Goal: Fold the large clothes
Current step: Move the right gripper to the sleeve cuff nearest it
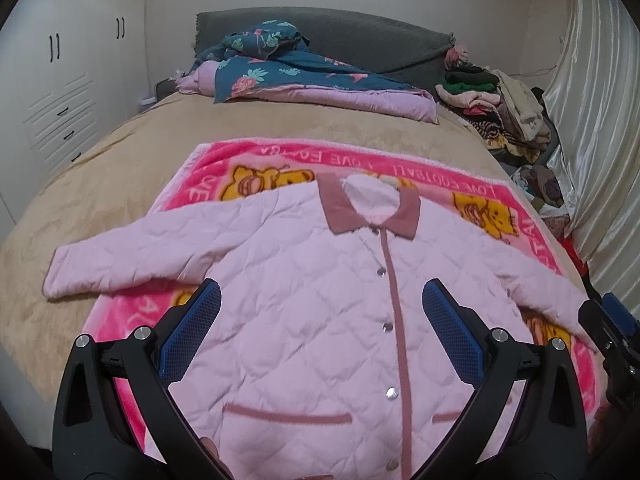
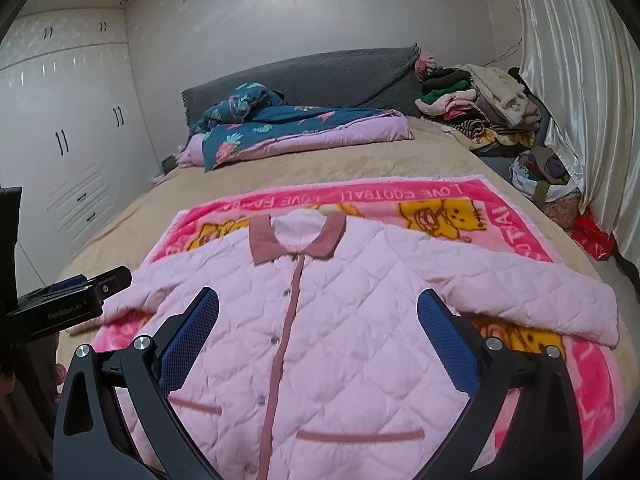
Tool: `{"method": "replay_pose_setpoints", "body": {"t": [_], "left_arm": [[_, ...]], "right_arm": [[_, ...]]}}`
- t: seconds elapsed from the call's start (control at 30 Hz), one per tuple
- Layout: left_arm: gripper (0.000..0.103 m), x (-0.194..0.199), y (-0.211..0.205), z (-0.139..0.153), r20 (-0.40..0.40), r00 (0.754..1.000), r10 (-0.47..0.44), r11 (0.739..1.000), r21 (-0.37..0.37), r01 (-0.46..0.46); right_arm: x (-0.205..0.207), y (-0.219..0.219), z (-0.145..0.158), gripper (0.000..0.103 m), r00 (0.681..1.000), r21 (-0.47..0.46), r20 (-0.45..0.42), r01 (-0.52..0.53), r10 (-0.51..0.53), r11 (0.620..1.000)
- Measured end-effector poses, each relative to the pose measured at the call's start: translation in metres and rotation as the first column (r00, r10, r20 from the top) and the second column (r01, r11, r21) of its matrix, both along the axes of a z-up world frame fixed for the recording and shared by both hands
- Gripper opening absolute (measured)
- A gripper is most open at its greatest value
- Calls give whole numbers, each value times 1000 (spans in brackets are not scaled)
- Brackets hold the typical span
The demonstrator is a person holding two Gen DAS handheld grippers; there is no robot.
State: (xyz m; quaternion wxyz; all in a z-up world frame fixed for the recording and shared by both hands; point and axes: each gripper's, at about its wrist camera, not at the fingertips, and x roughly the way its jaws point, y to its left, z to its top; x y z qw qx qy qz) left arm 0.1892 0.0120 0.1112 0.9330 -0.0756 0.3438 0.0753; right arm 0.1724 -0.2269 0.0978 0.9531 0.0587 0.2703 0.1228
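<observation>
A pale pink quilted jacket (image 1: 320, 304) with a dusty-rose collar lies flat, front up and buttoned, sleeves spread, on a pink cartoon blanket (image 1: 224, 168) on the bed; it also shows in the right wrist view (image 2: 340, 320). My left gripper (image 1: 322, 300) is open and empty, hovering above the jacket's chest. My right gripper (image 2: 318, 308) is open and empty above the jacket's front, and its body appears at the right edge of the left wrist view (image 1: 612, 328). The left gripper's body (image 2: 72, 304) shows at the left of the right wrist view.
The bed has a tan cover (image 1: 120, 168) and grey headboard (image 1: 360, 36). A blue floral quilt (image 1: 280, 68) lies near the head. A pile of clothes (image 1: 496, 108) sits at the bed's right side by a shiny curtain (image 2: 580, 80). White wardrobes (image 2: 60, 120) stand left.
</observation>
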Motion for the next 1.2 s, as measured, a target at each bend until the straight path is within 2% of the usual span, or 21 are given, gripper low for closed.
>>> {"method": "replay_pose_setpoints", "body": {"t": [0.13, 0.43, 0.67, 0.87, 1.03, 1.2], "left_arm": [[95, 19, -3, 6, 3, 1000, -2, 1000, 8, 2], [95, 68, -18, 14, 16, 1000, -16, 1000, -19, 16], [95, 106, -32, -7, -8, 1000, -12, 1000, -11, 12], [95, 133, -46, -44, -68, 997, -37, 999, -28, 35], [95, 149, -61, -77, -126, 990, -61, 998, -13, 59], [95, 159, -72, -104, -165, 982, -88, 996, -11, 87]], "right_arm": [[23, -15, 3, 99, 998, -9, 10, 61, -61, 998], [72, -60, -2, 99, 984, 33, -17, 180, -179, 983], [102, -108, -20, 99, 954, 83, -67, 297, -292, 951], [119, -153, -49, 99, 905, 84, -123, 419, -408, 904], [128, -188, -76, 99, 858, 87, -158, 505, -489, 859], [133, -224, -104, 99, 793, 105, -208, 600, -572, 793]]}}
